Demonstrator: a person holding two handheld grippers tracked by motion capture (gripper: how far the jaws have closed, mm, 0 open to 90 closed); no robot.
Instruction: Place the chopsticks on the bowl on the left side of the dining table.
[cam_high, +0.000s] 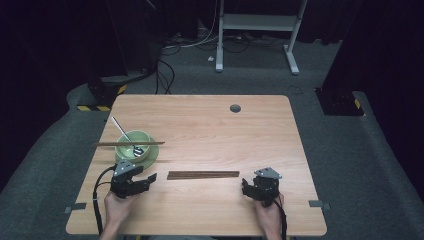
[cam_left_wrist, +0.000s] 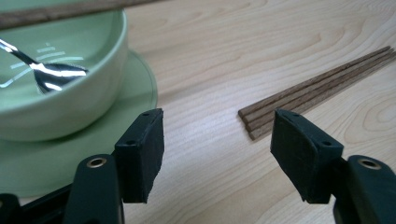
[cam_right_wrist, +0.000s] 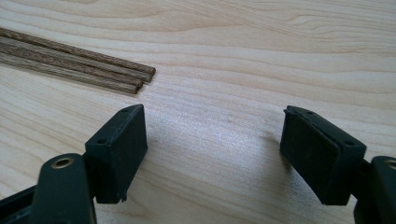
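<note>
Dark wooden chopsticks (cam_high: 203, 175) lie bundled flat, parallel to the desk's (cam_high: 210, 125) near edge, about midway between the two grippers. Left gripper (cam_high: 148, 178) sits just off their left end, jaws wide apart, nothing between them; likely lining up for a pick. Right gripper (cam_high: 244, 188) rests just off the right end, jaws likewise spread and empty. Toward the desk's left edge: green bowl (cam_high: 132, 144) on a matching saucer (cam_high: 151, 156), spoon (cam_high: 126, 136) leaning inside, another pair of sticks (cam_high: 129, 144) bridging the rim, probably where these are headed.
</note>
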